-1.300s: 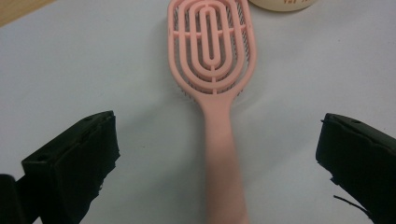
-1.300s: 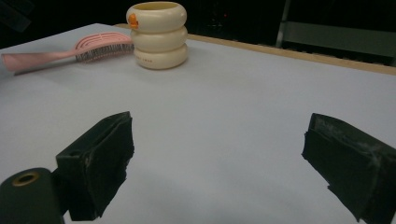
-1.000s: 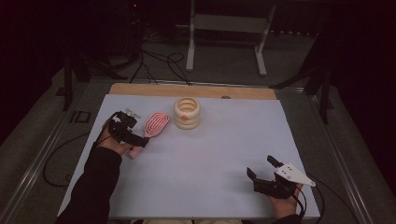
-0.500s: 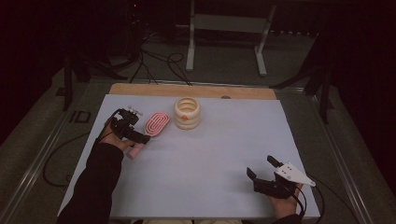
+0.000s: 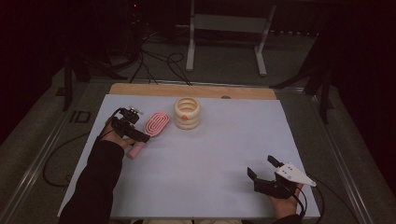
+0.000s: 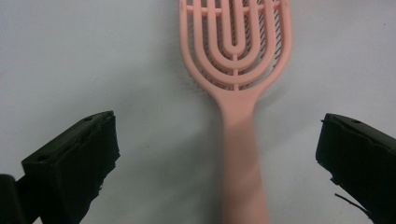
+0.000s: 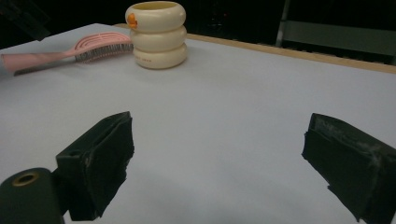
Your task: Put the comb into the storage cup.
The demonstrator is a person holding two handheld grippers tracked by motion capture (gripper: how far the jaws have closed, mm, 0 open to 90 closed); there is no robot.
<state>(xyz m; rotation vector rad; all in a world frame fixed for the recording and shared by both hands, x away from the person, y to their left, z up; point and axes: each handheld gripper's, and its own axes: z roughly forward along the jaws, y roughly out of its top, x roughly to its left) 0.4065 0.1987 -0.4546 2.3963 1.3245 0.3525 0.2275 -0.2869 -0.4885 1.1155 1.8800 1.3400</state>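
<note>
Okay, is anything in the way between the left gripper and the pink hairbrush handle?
Nothing visible. The left gripper is open, its jaws on either side of the pink hairbrush handle, with bare table cover around it.

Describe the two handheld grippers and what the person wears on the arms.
Both grippers are black with two blocky black jaws. The right gripper carries a pale grey three-cornered plate and trails a dark cable. The left gripper has small metal fittings on top. A dark long sleeve covers the left arm.
</note>
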